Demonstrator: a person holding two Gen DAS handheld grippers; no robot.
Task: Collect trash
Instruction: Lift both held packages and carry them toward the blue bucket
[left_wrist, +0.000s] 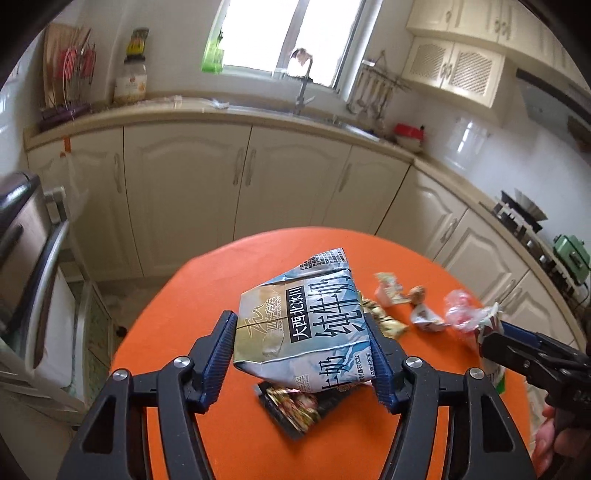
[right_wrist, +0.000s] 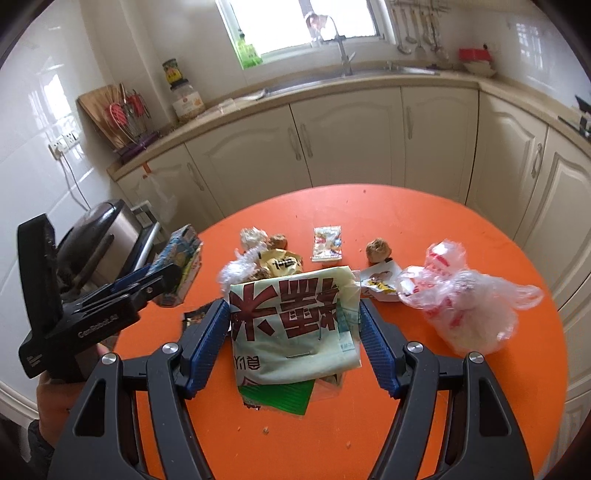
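My left gripper (left_wrist: 301, 354) is clamped on the crumpled milk carton (left_wrist: 299, 325), held just above the orange table (left_wrist: 177, 295). My right gripper (right_wrist: 293, 347) pinches a pale green bag (right_wrist: 295, 328). More wrappers lie ahead of both. The bag is limp; I judge it could slide out if I swing fast.

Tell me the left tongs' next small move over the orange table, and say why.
Probably lift and carry it off: the left tongs already pinch the crushed blue-and-gold milk carton above the round orange table, but no bin is visible, so where to is unclear.
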